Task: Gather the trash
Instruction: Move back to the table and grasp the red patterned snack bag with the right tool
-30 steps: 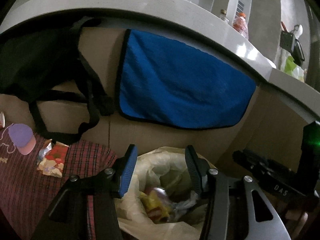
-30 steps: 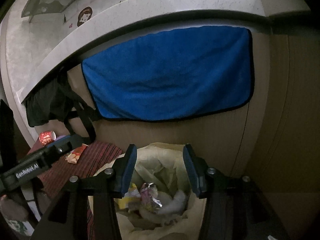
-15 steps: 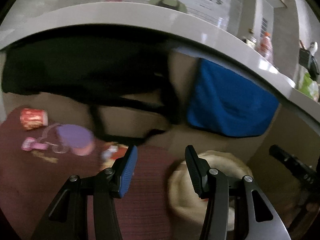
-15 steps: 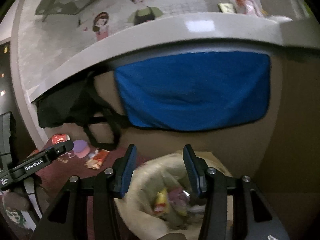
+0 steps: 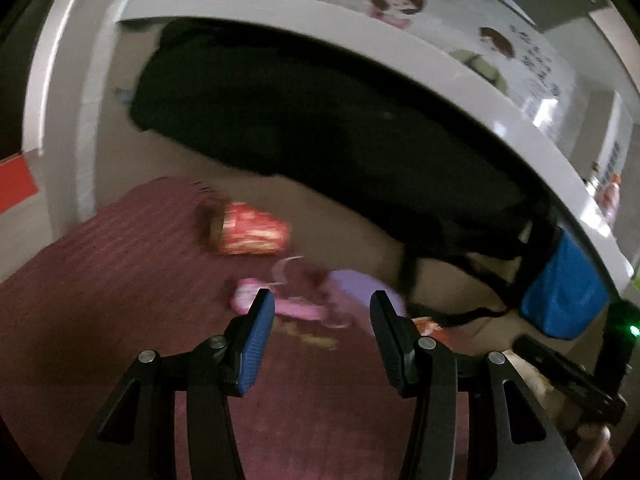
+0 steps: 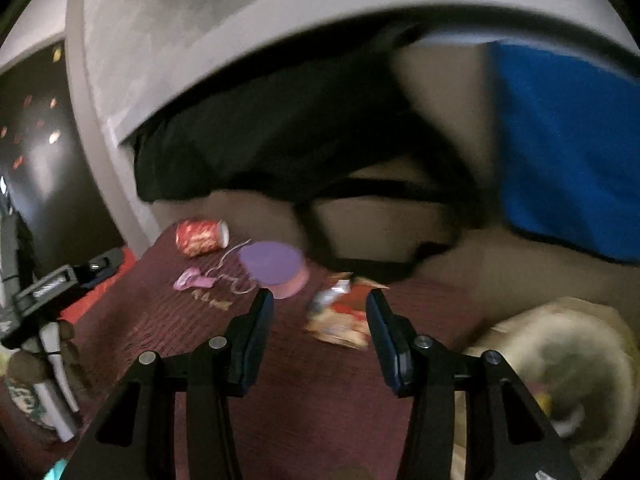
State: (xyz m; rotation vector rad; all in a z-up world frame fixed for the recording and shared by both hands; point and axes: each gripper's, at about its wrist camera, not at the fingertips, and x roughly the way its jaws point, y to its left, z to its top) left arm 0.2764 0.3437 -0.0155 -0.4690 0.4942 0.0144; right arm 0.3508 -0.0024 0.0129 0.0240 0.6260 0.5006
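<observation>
Both grippers have swung off the trash bag (image 6: pixel 560 360) toward the litter on the red cloth (image 6: pixel 180 332), jaws apart and empty. Right gripper (image 6: pixel 320 332) basically frames the crumpled wrapper (image 6: pixel 340 316), so I'd drop straight onto that. Left gripper (image 5: pixel 322 336) sits over the pink scrap (image 5: pixel 280 304); red cup (image 5: pixel 252 232) further back. Only the right view shows the bag.

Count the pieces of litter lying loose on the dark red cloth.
4: a red cup on its side at the back, a purple lid beside it, pink scraps in front, a crumpled wrapper nearest the bag. Blur may hide more.
</observation>
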